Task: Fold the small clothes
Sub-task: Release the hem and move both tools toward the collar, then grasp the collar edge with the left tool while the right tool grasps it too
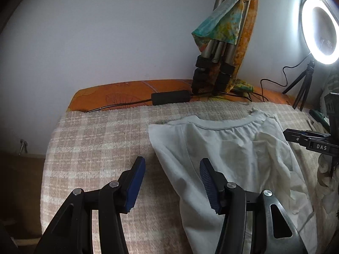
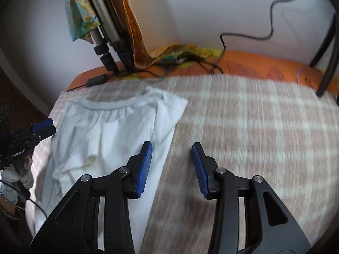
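Observation:
A small white garment (image 1: 228, 158) lies on the checked beige blanket (image 1: 95, 148), its ribbed neckline toward the wall and its sides folded inward. My left gripper (image 1: 172, 169) is open, hovering over the garment's left edge. My right gripper (image 2: 171, 154) is open over the garment's (image 2: 110, 139) right edge, holding nothing. The left gripper also shows at the left rim of the right wrist view (image 2: 40, 131); the right gripper shows at the right of the left wrist view (image 1: 307, 141).
A tripod (image 1: 214, 63) draped with colourful cloth stands at the back on the orange sheet (image 1: 118, 93). A black power brick (image 1: 170, 97) and cables lie there. A lit ring light (image 1: 320, 31) stands back right. The blanket's left edge drops off.

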The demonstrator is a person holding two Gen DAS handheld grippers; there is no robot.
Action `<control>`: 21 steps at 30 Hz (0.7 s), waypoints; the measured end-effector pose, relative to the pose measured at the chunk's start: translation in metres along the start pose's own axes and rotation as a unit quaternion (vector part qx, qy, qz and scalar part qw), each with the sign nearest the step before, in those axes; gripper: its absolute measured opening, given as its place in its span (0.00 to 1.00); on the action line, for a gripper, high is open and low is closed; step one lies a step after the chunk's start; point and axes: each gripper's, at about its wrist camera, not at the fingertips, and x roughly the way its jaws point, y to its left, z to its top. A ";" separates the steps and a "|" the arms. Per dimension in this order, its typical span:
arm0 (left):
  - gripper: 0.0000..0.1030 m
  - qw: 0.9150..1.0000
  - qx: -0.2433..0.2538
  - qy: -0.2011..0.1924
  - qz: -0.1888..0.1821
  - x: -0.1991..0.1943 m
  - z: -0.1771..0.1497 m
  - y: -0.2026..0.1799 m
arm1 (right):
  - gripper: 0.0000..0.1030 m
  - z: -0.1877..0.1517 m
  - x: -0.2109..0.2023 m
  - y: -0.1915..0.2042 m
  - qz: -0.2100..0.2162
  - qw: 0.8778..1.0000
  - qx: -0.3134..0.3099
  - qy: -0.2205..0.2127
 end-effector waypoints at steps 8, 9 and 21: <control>0.38 1.000 -0.006 0.007 -0.010 0.033 0.014 -0.006 | 0.38 0.027 0.024 0.000 -0.005 1.000 -0.005 -0.010; 0.34 1.000 -0.003 0.010 -0.009 0.037 0.014 -0.008 | 0.25 0.027 0.024 0.000 0.001 1.000 -0.007 -0.009; 0.03 0.998 0.024 -0.043 -0.035 -0.017 0.020 -0.026 | 0.06 0.027 -0.018 0.017 0.060 0.997 -0.020 -0.053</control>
